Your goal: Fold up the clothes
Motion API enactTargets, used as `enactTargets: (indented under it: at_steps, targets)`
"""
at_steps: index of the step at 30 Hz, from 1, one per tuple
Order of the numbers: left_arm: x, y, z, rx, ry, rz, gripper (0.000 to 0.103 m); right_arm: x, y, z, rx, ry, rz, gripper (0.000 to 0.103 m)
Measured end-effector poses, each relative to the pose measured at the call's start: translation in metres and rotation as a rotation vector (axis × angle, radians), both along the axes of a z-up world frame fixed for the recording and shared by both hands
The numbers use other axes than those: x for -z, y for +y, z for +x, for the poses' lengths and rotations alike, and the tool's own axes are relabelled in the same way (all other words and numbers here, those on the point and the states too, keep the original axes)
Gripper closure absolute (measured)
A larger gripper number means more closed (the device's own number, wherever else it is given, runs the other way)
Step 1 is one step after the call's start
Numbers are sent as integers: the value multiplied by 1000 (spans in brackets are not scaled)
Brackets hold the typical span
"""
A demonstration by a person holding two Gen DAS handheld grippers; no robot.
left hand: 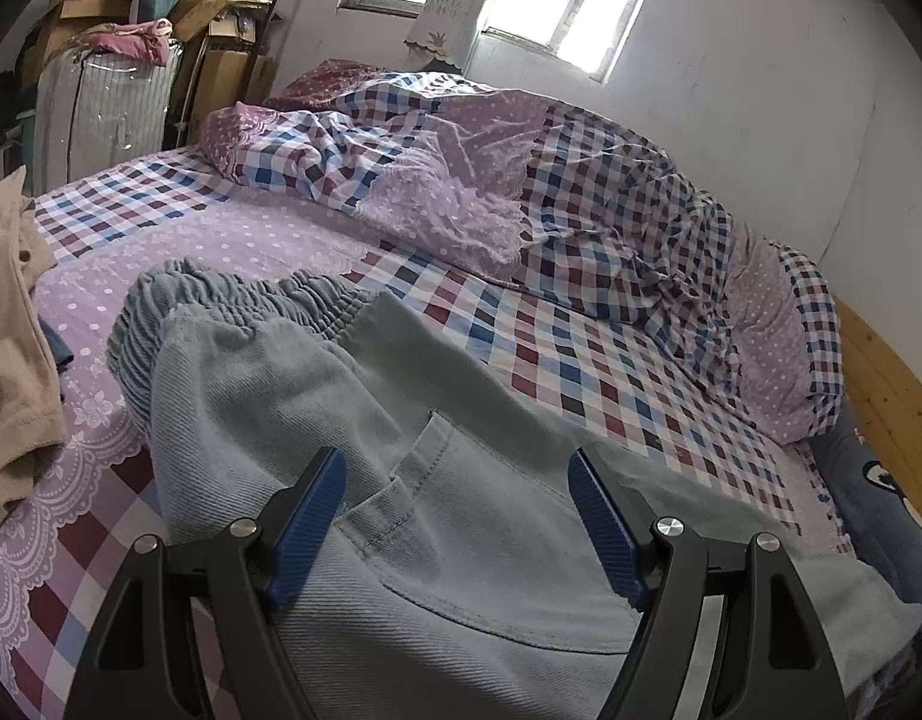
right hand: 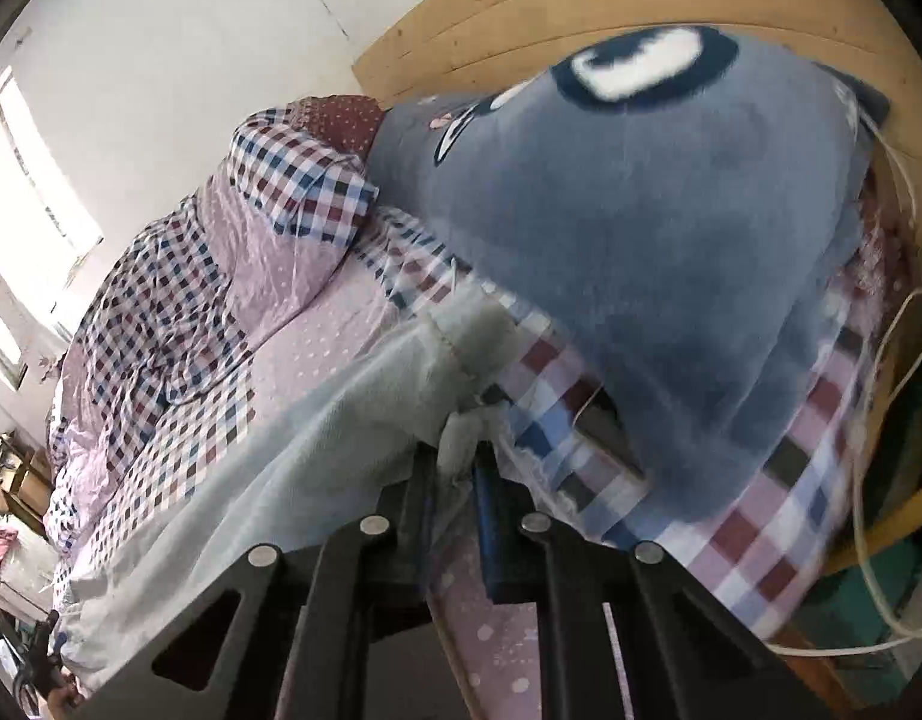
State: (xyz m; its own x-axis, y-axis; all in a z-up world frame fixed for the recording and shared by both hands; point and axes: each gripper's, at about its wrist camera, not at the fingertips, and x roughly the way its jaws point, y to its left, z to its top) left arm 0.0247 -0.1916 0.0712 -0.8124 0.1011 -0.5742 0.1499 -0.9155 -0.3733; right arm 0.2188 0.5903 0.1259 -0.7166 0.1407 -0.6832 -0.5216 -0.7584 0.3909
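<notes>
Left tongs [left hand: 458,468] spread above pale trousers [left hand: 317,396], right tongs [right hand: 455,456] pinching trouser hem [right hand: 461,432]

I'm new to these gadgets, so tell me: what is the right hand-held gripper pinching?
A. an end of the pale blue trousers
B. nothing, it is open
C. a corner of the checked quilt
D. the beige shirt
A: in the right wrist view the right hand-held gripper has its jaws closed on a bunched end of the pale blue trousers, which stretch away across the bed.

left wrist view looks low across the bed [left hand: 580,372] toward the windowed wall; right wrist view, closer, faces its headboard [right hand: 520,18].
</notes>
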Motion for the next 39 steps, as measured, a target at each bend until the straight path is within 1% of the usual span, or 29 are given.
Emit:
enactTargets:
  at_steps: [4, 9, 10, 11, 13, 20, 21, 24, 27, 31, 34, 37, 39]
  targets:
    - [0, -2, -1, 3, -6, 16, 23, 32, 2, 1, 46, -102, -20, 93]
    - [0, -4, -1, 6, -15, 37, 23, 71, 4, 2, 103, -230, -44, 92]
    - [0, -4, -2, 7, -19, 40, 23, 71, 3, 3, 109, -250, -40, 87]
    - [0, -4, -2, 8, -23, 42, 22, 67, 0, 6, 112, -257, -30, 75]
    - [0, -4, -4, 12, -26, 50, 20, 57, -6, 13, 119, -263, -9, 59]
    - [-3, -6, -2, 20, -17, 86, 20, 21, -31, 37, 145, -283, 65, 59]
    - [-4, -7, -1, 20, -15, 94, 20, 15, -39, 36, 129, -267, 73, 59]
    - [-4, -12, 0, 17, -11, 122, 20, -4, -69, 18, 53, -216, 97, 59]
    - [-5, -18, 1, 6, -8, 148, 20, -23, -115, -14, -82, -177, 128, 59]
    - [-9, -34, 5, -37, 9, 188, 20, -47, -195, -71, -294, -126, 189, 59]
    - [-10, -48, 5, -61, 13, 230, 20, -48, -259, -103, -432, -98, 214, 59]
    - [-7, -58, 3, -64, 0, 264, 20, -39, -310, -135, -539, -92, 224, 59]
    - [-5, -60, 3, -53, -7, 273, 20, -27, -342, -158, -602, -95, 230, 59]
